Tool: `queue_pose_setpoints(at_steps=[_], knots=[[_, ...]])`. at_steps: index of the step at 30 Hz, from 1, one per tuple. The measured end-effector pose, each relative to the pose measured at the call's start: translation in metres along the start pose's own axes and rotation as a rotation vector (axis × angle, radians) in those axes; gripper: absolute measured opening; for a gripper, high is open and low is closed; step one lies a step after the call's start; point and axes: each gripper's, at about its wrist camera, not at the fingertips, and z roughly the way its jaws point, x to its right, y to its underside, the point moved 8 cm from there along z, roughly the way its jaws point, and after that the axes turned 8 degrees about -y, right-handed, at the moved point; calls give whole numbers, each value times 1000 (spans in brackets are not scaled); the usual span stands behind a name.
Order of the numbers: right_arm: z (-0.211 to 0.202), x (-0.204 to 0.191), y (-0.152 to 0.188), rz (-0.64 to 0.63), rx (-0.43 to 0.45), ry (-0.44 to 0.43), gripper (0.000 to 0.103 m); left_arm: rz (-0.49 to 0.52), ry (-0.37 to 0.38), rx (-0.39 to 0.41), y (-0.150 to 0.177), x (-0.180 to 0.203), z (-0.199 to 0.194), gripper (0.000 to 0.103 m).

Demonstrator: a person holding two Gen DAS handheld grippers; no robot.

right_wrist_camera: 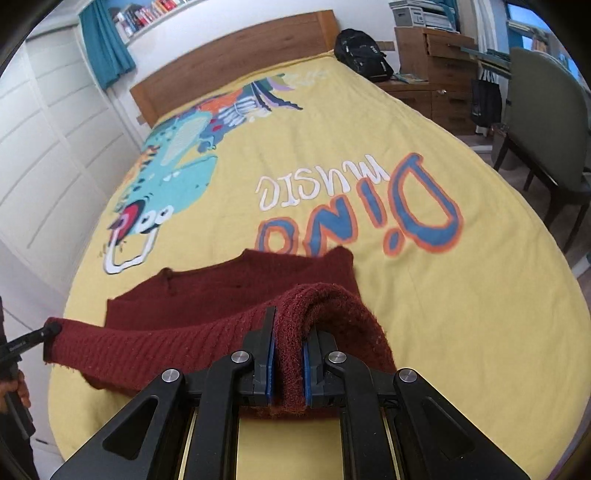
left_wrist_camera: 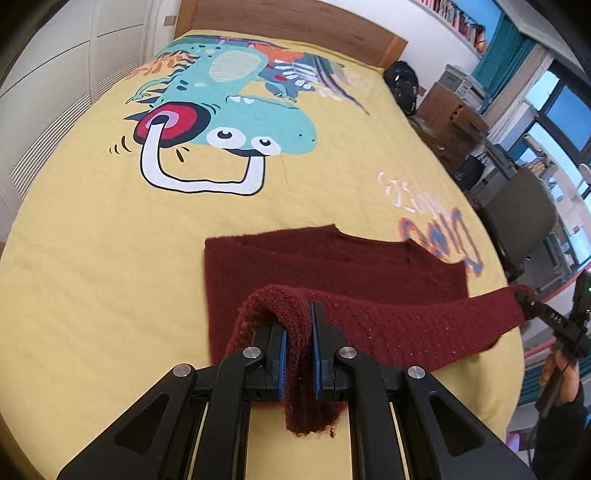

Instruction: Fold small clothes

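Sweater hem (left_wrist_camera: 406, 325) is being pinched by left gripper (left_wrist_camera: 299, 350) and right gripper (right_wrist_camera: 288, 354), both clamped tight; corners being kept level over the bedspread (left_wrist_camera: 92, 258).

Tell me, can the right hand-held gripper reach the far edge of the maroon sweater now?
Probably not yet: the right hand-held gripper is shut on the maroon sweater, like the left hand-held gripper. Nothing blocks the way over the yellow bedspread.

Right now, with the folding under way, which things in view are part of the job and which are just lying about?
Part of the job:
- dark red sweater
- left gripper, shut on its near edge
- right gripper, shut on the same edge
- yellow bedspread it lies on

Lying about:
- black backpack
- green chair
- books on the shelf
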Motion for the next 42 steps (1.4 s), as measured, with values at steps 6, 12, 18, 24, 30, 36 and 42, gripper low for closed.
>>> queue_pose_setpoints(at_steps=[6, 12, 18, 24, 30, 36, 42], knots=[[58, 8, -15, 3, -101, 55, 11, -7, -81, -60, -14, -12, 55, 9], [105, 21, 1, 21, -200, 90, 11, 11, -189, -98, -2, -20, 96, 10], [114, 29, 21, 54, -216, 85, 13, 37, -289, -127, 9, -18, 108, 15], [97, 28, 14, 34, -165, 124, 72, 40, -281, -64, -1, -6, 86, 76], [75, 4, 10, 12, -89, 67, 85, 48, -241, 1, -5, 19, 64, 96], [90, -41, 45, -124, -118, 96, 86, 111, -180, -20, 20, 57, 76, 99], [122, -52, 98, -226, -201, 167, 86, 177, -241, -83, 58, 62, 118, 101]])
